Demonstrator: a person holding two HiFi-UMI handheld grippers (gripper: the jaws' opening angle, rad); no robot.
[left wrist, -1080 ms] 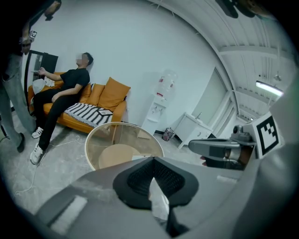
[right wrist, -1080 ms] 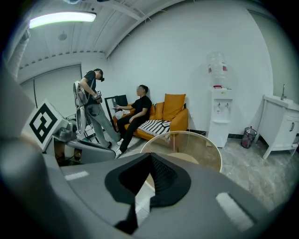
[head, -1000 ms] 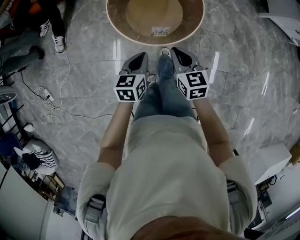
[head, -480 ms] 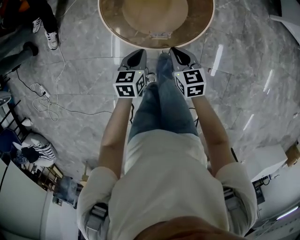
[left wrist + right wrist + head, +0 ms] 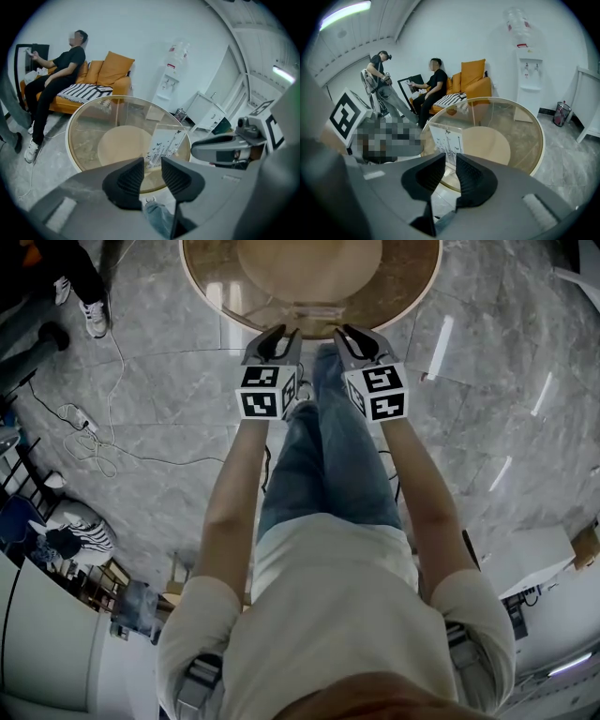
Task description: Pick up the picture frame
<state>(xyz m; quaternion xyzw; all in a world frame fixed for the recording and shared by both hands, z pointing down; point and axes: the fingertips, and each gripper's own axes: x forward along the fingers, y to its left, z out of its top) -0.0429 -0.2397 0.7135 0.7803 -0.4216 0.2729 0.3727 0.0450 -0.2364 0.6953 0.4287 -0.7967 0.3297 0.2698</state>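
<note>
The picture frame [image 5: 164, 144] is a clear upright panel printed with thin stems and butterflies. It stands near the edge of a round glass table [image 5: 202, 292], close to me, and also shows in the right gripper view [image 5: 446, 142]. In the head view the frame [image 5: 314, 307] is only faint. My left gripper [image 5: 274, 335] and right gripper [image 5: 359, 334] hover side by side just short of the table's rim, both pointing at the frame. Their jaws are opening, with nothing between them. The left gripper's jaws [image 5: 151, 174] and the right gripper's jaws [image 5: 450, 172] frame the panel from a distance.
A tan round base [image 5: 123, 149] shows beneath the glass top. Behind the table are an orange sofa [image 5: 105, 75] with a seated person [image 5: 56, 77], a water dispenser [image 5: 529, 70] and a white cabinet [image 5: 206, 115]. Cables [image 5: 89, 442] trail on the marble floor at left.
Both grippers have moved forward and down to the table's edge. Their jaws, shut before, now stand apart. The table has come closer in the head view.
</note>
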